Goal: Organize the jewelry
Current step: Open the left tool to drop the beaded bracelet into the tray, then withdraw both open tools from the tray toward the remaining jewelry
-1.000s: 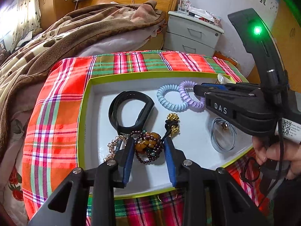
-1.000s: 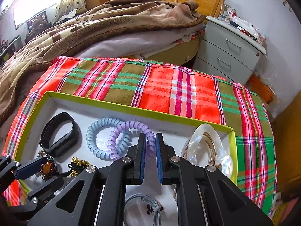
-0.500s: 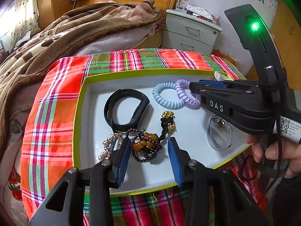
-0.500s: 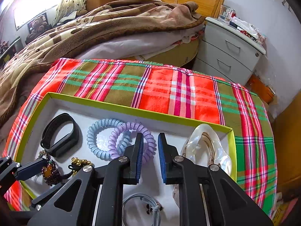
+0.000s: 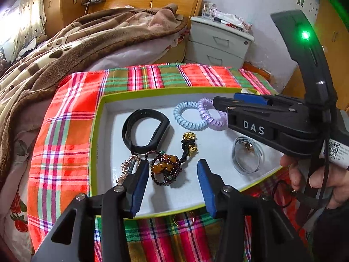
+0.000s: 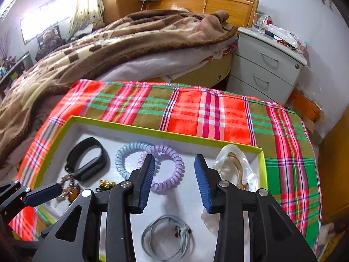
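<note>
A green-rimmed white tray (image 5: 99, 144) (image 6: 178, 133) holds a black band (image 5: 145, 130) (image 6: 86, 162), a blue coil tie (image 5: 189, 118) (image 6: 125, 159), a purple coil tie (image 5: 210, 118) (image 6: 172, 174), a dark bead bracelet with amber charm (image 5: 165, 167), a gold-bead cord (image 5: 188, 145), a grey hair tie (image 5: 247, 157) (image 6: 168, 238) and a pearly shell (image 6: 234, 168). My left gripper (image 5: 173, 180) is open just above the bead bracelet. My right gripper (image 6: 174, 180) is open over the purple coil tie; it also shows from the side in the left wrist view (image 5: 257, 118).
The tray lies on a red-green plaid cloth (image 5: 65, 131) (image 6: 218, 113). A bed with a brown blanket (image 6: 130, 41) is behind it. A white nightstand (image 6: 266, 69) stands at the back right. A thin ring (image 5: 183, 219) lies on the cloth by the tray's near edge.
Both grippers have opened wide. The right one was almost shut a second ago. The left gripper has drawn back slightly from the bead bracelet.
</note>
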The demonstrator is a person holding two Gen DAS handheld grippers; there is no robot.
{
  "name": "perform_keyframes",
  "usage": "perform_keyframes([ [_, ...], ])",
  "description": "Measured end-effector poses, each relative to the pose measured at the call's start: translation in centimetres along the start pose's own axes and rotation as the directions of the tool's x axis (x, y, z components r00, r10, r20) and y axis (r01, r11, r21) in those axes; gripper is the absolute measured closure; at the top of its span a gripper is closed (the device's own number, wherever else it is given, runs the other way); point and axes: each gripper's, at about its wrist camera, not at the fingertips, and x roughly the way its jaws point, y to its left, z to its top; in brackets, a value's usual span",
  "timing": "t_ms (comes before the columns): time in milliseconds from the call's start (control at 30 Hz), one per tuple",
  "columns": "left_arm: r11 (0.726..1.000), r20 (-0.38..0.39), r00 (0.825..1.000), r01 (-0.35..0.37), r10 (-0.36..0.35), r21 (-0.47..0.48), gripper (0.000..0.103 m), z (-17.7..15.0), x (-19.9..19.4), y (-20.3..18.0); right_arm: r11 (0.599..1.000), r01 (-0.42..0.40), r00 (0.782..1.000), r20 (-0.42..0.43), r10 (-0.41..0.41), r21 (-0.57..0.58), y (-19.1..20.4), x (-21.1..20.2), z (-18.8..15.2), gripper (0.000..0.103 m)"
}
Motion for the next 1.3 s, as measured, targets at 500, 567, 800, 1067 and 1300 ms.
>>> perform_keyframes([
  [500, 0.998, 0.044, 0.999, 0.008, -0.006, -0.065, 0.055, -1.8, -3.4, 2.0, 0.996, -0.028, 0.996, 0.085, 0.021, 0.084, -1.2, -4.8, -1.9, 0.063],
  [567, 0.997, 0.044, 0.999, 0.012, -0.009, -0.075, 0.055, -2.1, -3.6, 2.4, 0.995, -0.036, 0.995, 0.095, 0.027, 0.095, -1.3, -5.3, -2.3, 0.063],
  [800, 0.994, 0.04, 0.999, 0.022, -0.018, -0.105, 0.055, -3.7, -4.6, 3.9, 0.993, -0.044, 0.99, 0.138, 0.028, 0.113, -1.9, -8.0, -4.6, 0.063],
  [1067, 0.994, 0.037, 0.999, 0.038, -0.034, -0.107, 0.055, -5.3, -5.2, 4.2, 0.984, -0.042, 0.991, 0.134, 0.019, 0.172, -4.0, -10.0, -8.6, 0.06],
  [1300, 0.993, 0.036, 0.998, 0.05, -0.047, -0.108, 0.055, -6.0, -5.4, 4.0, 0.972, -0.029, 0.996, 0.092, 0.008, 0.232, -5.1, -10.3, -12.5, 0.058],
])
